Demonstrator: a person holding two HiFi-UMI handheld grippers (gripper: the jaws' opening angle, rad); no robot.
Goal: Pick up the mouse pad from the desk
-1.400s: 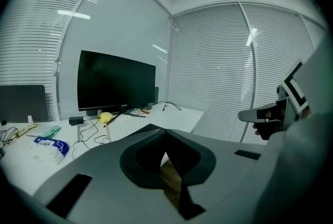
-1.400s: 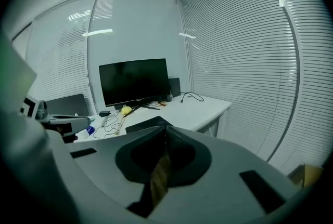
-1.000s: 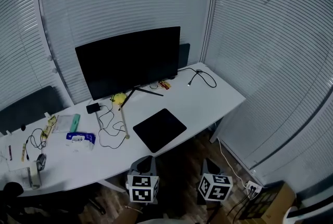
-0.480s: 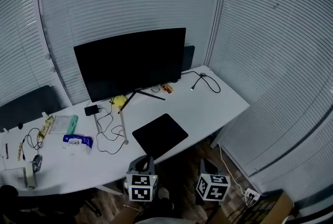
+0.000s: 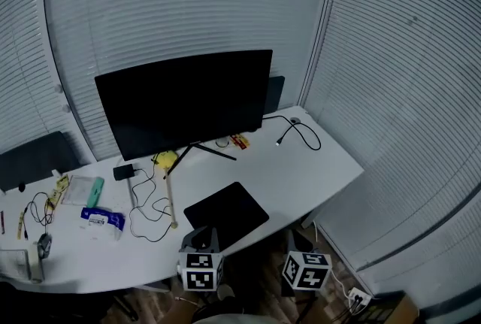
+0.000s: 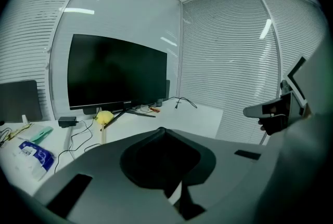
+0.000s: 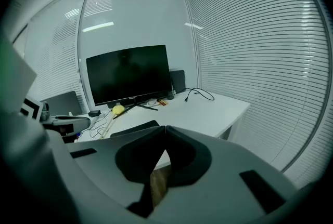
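Observation:
The black mouse pad lies flat near the front edge of the white desk, turned at a slant. My left gripper is shut and empty, its tip at the desk's front edge just short of the pad's near corner. To the right of the pad, my right gripper hangs shut and empty over the floor in front of the desk. In the right gripper view the pad shows as a dark strip just beyond the closed jaws. The closed jaws hide the pad in the left gripper view.
A big dark monitor stands at the back on a thin-legged stand. Left of the pad lie a wooden stick, black cables, a yellow object and a blue packet. Another cable lies at the back right. Blinds surround the desk.
Both grippers have come closer to the desk's front edge, still shut. The pad now sits lower in the head view, right in front of the left gripper.

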